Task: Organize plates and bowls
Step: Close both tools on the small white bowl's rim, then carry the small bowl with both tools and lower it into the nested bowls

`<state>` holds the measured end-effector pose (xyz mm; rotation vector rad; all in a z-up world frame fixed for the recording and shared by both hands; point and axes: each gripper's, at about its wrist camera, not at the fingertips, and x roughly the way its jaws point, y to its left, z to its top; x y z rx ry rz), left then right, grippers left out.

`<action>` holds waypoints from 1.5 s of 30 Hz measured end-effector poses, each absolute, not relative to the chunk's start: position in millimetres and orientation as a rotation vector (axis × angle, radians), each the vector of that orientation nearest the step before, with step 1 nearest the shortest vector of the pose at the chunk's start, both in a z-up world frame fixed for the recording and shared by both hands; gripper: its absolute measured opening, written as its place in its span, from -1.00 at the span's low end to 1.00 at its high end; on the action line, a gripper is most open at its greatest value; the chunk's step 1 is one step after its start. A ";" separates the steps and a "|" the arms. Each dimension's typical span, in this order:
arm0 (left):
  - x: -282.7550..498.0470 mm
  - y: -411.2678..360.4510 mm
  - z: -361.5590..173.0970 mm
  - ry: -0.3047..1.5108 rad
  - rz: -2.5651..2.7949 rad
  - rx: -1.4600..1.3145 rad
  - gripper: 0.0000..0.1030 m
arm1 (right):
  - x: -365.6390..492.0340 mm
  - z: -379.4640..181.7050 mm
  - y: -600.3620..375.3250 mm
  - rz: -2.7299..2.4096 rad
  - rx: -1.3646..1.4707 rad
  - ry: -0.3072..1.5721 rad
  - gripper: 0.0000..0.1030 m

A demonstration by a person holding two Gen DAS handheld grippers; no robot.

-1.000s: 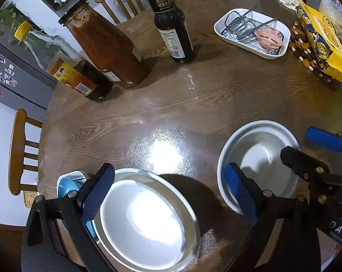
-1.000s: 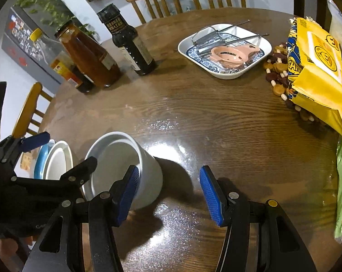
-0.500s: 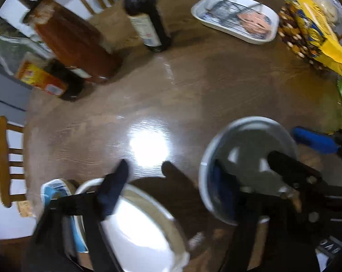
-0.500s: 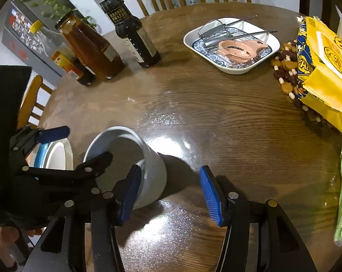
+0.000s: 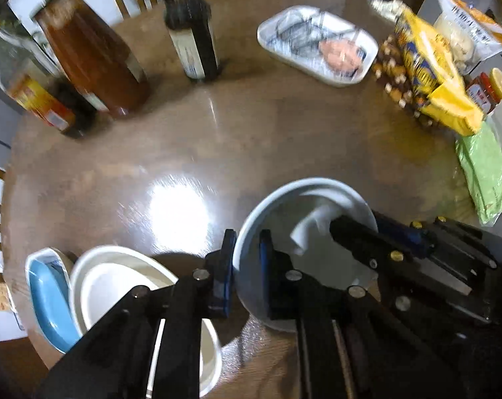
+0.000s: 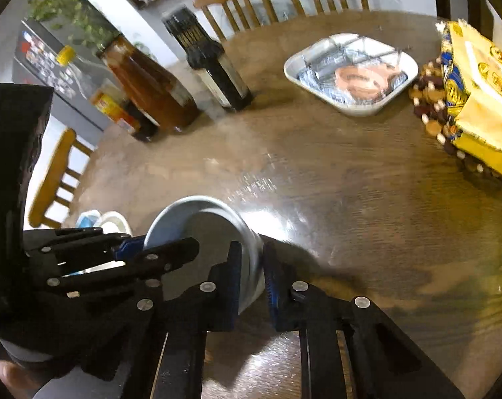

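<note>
Bowl (image 5: 320,196), white, sits near the front edge of a round glossy wooden table (image 5: 267,126). Left wrist view: bottles, a dish of utensils (image 5: 317,45) and snack bags stand at the far rim; chairs behind. Motion blur smears labels. A white plate (image 5: 118,282) beside a blue dish (image 5: 48,296) lies at lower left, partly covered by the left gripper (image 5: 246,277), which points steeply down, jaws closing on the bowl's near-left rim.

Right wrist view: same table (image 6: 350,179), a fridge and plant at left. Bowl (image 6: 191,212) is half hidden by both tools. Right gripper (image 6: 252,272) is closing on its right wall, one pad inside, one outside.
</note>
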<state>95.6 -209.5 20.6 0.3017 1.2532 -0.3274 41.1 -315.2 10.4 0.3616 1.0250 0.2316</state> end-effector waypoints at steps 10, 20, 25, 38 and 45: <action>68.9 -164.6 75.8 1.128 -0.265 0.227 -0.74 | 22.7 61.7 -275.9 0.308 0.266 0.938 -0.70; 50.3 -75.0 69.7 1.180 -0.106 0.083 -0.73 | 23.8 65.0 -197.1 0.487 0.177 0.994 -0.70; 52.9 -55.4 38.8 1.281 -0.095 -0.004 -0.73 | 31.8 37.6 -176.2 0.502 0.138 1.101 -0.70; 59.8 -46.0 44.5 1.248 -0.093 -0.044 -0.40 | 41.6 38.2 -176.1 0.440 0.114 1.101 -0.70; 43.4 -19.7 63.7 1.171 -0.018 -0.011 0.33 | 39.7 57.2 -180.3 0.433 0.058 1.054 -0.40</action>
